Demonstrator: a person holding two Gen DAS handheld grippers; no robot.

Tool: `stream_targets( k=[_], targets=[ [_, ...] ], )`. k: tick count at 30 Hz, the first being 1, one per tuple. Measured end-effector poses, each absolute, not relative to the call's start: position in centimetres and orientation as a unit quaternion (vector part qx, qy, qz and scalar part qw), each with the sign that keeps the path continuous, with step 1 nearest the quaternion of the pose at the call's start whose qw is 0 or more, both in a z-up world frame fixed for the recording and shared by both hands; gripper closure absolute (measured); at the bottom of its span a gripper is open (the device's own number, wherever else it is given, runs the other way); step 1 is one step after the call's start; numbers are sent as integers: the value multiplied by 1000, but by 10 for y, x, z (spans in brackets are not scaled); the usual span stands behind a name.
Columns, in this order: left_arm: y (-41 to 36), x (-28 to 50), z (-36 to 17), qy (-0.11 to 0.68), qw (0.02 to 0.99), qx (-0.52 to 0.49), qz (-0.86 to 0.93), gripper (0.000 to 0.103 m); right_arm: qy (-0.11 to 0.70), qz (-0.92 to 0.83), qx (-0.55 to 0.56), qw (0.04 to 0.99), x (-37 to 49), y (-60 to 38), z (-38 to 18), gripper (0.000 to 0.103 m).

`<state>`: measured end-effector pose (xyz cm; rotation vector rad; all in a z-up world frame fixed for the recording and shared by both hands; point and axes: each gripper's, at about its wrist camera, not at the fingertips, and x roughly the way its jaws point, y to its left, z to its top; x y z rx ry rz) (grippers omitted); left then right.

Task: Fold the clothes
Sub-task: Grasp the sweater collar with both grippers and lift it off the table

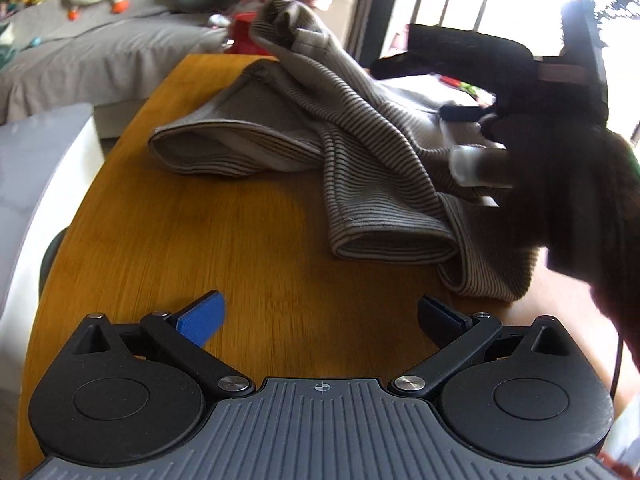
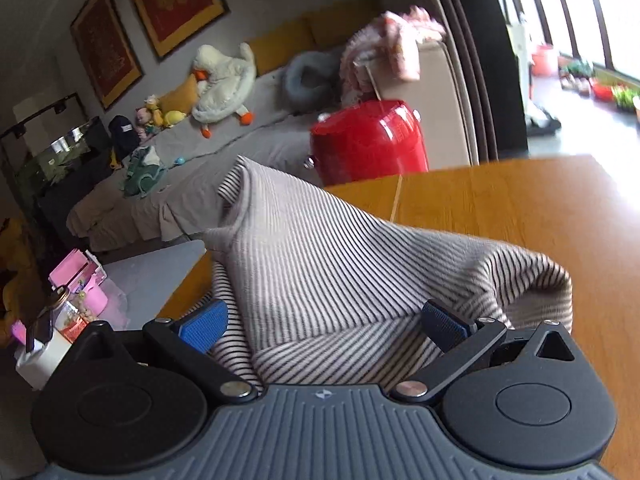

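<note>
The striped shirt (image 1: 360,152) is being gathered at two o'clock; both the left gripper (image 1: 320,320) and the right gripper (image 2: 324,324) are spread wide, nothing clamped. Next, a hem probably must be pinched.

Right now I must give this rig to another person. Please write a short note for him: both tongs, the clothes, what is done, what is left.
Left tongs: open, empty, above the wooden table, short of the garment.
Right tongs: open, with the striped garment bunched between the fingers, not clamped.
The garment lies crumpled on the table, one part raised.
Done: no neat fold visible.
Left: spread it flat, then fold.
</note>
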<state>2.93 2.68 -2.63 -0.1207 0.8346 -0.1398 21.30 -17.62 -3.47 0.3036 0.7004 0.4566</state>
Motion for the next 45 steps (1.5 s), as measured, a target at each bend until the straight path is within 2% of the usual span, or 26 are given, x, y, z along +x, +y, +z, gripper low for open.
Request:
stream_targets(
  k=[3,7,10,11,12,13,16,20,26,27,28,31,45],
  targets=[
    [36,36,-28,389,915,-72,-77,0,354,223,174,891,219,-184,-49,0],
    [56,55,-22,368,920,-101,-89,0,394,241,155,873,222,-179,-46,0],
    [68,67,-11,338,931,-108,-82,6,415,257,116,865,221,-170,-40,0],
    [73,71,-8,329,934,-113,-80,10,414,253,111,867,219,-169,-38,0],
    [78,74,-4,321,937,-117,-77,14,412,249,106,870,217,-168,-35,2],
    [82,77,-1,314,939,-121,-74,14,404,243,98,876,214,-167,-31,14],
    [95,85,8,294,945,-126,-59,15,322,242,25,915,197,-152,-7,36],
    [105,98,16,282,950,-122,-52,18,249,249,-79,933,185,-117,13,39],
    [109,110,23,268,956,-114,-47,17,277,249,-152,915,196,-82,-13,37],
    [109,110,24,267,956,-112,-48,16,281,251,-148,914,197,-86,-14,47],
    [110,111,23,266,956,-110,-48,16,286,256,-138,913,198,-92,-12,69],
    [109,113,20,271,956,-104,-46,16,278,237,-136,921,197,-109,-2,95],
    [105,140,13,294,955,-32,-22,14,238,146,-142,950,216,-161,0,95]
  ],
)
